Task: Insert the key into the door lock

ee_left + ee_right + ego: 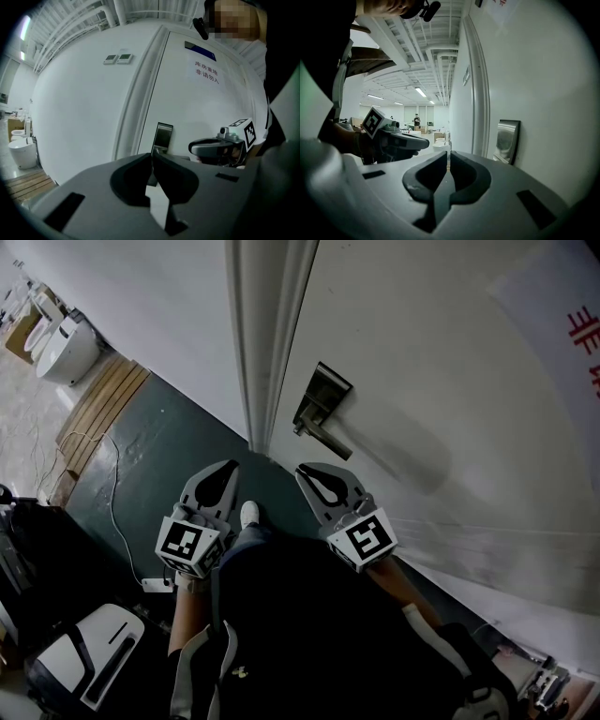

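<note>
The white door [441, 381] carries a metal lock plate with a lever handle [321, 411]. The same lock plate shows in the left gripper view [163, 136] and in the right gripper view [507, 139]. My left gripper [228, 468] hangs below the door frame, jaws together, with nothing visible between them [152, 157]. My right gripper [306, 470] is held just under the handle, a little short of the door, its jaws closed to a thin slit [448, 154]. No key shows in any view.
The door frame [258, 334] runs up left of the lock. White toilets [61, 343] and wooden boards [98, 409] stand at far left. A cable [114, 486] crosses the dark green floor. My shoe [249, 514] is between the grippers.
</note>
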A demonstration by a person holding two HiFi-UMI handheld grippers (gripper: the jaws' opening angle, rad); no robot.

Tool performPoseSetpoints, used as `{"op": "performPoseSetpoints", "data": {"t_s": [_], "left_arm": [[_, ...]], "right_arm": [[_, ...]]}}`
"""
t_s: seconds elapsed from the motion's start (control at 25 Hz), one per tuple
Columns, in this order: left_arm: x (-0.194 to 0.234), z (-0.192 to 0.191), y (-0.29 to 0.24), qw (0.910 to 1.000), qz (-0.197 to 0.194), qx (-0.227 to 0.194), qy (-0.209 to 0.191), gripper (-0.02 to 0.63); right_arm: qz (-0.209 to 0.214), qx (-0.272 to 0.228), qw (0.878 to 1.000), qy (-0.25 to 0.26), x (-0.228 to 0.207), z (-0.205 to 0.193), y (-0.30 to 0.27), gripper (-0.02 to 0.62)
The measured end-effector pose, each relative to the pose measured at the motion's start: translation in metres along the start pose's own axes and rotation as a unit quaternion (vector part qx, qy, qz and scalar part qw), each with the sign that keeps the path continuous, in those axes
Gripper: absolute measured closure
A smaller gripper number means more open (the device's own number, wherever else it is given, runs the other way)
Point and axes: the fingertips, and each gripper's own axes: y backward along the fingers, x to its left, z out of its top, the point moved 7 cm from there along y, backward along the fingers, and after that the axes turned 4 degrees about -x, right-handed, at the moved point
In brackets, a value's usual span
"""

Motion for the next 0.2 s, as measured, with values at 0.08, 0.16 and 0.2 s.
{"op": "performPoseSetpoints", "data": {"t_s": [0.08, 0.16, 0.2], "left_arm": [[0.0004, 0.0007, -0.0003, 1.0000, -0.001, 0.001, -0.002, 0.595], [0.0012, 0.0015, -0.0007, 1.0000, -0.001, 0.001, -0.003, 0.595], [0.0016, 0.0019, -0.0009, 1.0000, -0.001, 0.001, -0.003, 0.595]], "right_arm": [[-0.001, 0.001, 1.000, -0.001, -0.0001, 0.0004, -0.0004, 0.563], [0.000, 0.004, 1.000, -0.001, 0.0001, 0.0008, -0.0012, 0.563], [0.001, 0.006, 1.000, -0.001, 0.0003, 0.0009, -0.0017, 0.563]]}}
